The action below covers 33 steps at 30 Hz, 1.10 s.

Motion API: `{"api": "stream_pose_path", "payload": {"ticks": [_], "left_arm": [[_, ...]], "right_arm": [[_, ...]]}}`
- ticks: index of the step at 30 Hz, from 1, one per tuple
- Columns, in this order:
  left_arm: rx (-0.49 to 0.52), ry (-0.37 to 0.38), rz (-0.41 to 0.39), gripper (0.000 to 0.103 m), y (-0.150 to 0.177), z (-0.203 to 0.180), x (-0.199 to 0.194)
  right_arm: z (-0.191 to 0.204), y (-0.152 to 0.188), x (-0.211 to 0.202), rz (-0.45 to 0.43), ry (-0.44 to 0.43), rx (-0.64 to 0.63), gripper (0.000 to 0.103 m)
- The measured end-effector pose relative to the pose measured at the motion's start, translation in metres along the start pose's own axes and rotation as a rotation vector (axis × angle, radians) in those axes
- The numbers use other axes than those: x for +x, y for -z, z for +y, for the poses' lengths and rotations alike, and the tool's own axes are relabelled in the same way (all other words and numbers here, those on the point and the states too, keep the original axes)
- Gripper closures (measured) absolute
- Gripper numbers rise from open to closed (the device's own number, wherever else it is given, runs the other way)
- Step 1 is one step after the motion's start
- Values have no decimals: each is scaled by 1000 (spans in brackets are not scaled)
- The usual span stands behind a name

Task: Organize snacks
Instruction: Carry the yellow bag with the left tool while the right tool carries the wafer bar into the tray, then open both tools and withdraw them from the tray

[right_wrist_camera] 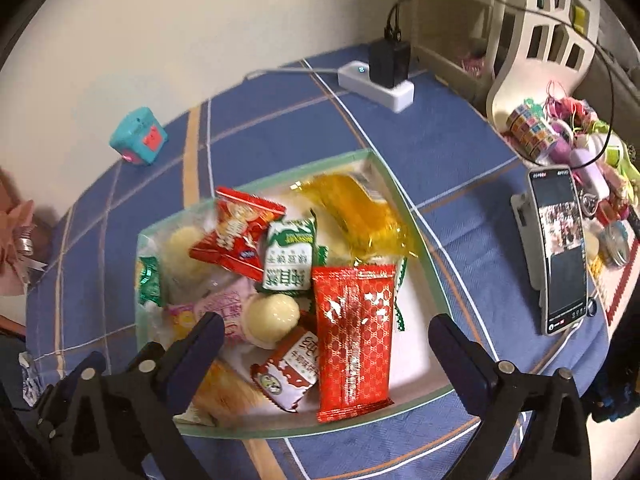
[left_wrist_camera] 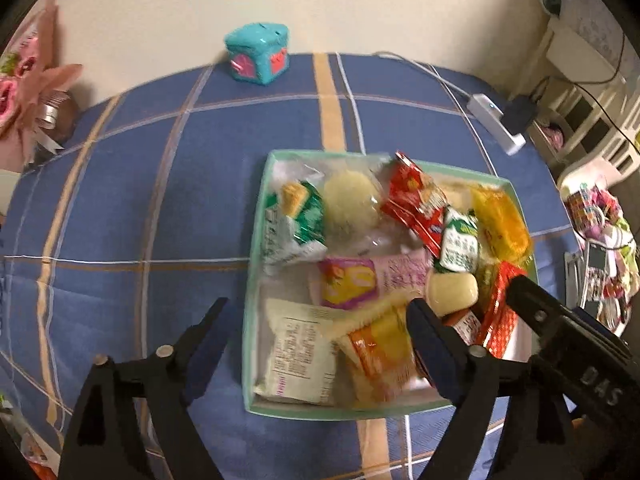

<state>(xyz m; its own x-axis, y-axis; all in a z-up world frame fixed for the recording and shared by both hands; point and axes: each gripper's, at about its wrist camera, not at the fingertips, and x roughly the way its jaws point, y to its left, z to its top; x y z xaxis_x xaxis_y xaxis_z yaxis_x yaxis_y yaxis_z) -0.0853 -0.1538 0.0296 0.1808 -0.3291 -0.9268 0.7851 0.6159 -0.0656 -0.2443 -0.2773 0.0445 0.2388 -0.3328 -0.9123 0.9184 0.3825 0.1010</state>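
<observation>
While you hold both grippers over the near edge of the tray [left_wrist_camera: 256, 240], their jaws stand spread wide and grasp nothing. Your left gripper [left_wrist_camera: 320, 320] straddles the tray's near left corner: one finger hangs over the blue checked cloth [left_wrist_camera: 140, 200] outside the wall, the other over the snacks inside. Your right gripper [right_wrist_camera: 326, 334] spans the tray's near right part, and its body shows at the right of the left view.

Nearest to you in the tray lie a white packet [left_wrist_camera: 300, 356] with printed text and an orange packet [left_wrist_camera: 384, 348] just beside it. To the right, a long red packet [right_wrist_camera: 352, 340] lies flat, with a small red-and-white sachet [right_wrist_camera: 290, 372] touching its left edge. A round pale sweet [right_wrist_camera: 272, 316] sits just beyond the sachet, and a pink packet [left_wrist_camera: 368, 280] lies to its left.

Farther in, a green-and-white packet [right_wrist_camera: 290, 256] leans on a red snack bag [right_wrist_camera: 236, 232], with a clear yellow wrapper [right_wrist_camera: 356, 212] at the far right corner. A green packet [left_wrist_camera: 296, 216] and a round pale cake [left_wrist_camera: 352, 204] in clear wrap fill the far left.

Beyond the tray, a teal cube [left_wrist_camera: 258, 54] stands on the surface by the wall, well apart. A white power strip [right_wrist_camera: 378, 84] with a black plug lies far right, and a phone [right_wrist_camera: 558, 248] stands upright on a stand at the right.
</observation>
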Motion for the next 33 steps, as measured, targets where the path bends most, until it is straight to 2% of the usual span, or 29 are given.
{"api": "stream_pose_path", "payload": {"ticks": [1,3,6,10,24,33], "left_arm": [[-6,-12,-8,14,-1,2,-2],[-16,-54,-26,5,-1,9,-6],[-33,-130,-66,4,-3,20,-10],[-56,-183,-78,0,-3,35,-14],[-86,-223,16,0,17,65,-1],[-77,-247,15,0,43,67,-14]], "right_arm": [[2,1,-3,-7,-1,-1,0],[5,2,-8,-20,1,-9,0],[9,2,-12,-28,10,-26,0],[14,5,-8,-10,16,-44,0],[33,32,0,38,25,-93,0],[34,62,-9,34,34,-116,0]]}}
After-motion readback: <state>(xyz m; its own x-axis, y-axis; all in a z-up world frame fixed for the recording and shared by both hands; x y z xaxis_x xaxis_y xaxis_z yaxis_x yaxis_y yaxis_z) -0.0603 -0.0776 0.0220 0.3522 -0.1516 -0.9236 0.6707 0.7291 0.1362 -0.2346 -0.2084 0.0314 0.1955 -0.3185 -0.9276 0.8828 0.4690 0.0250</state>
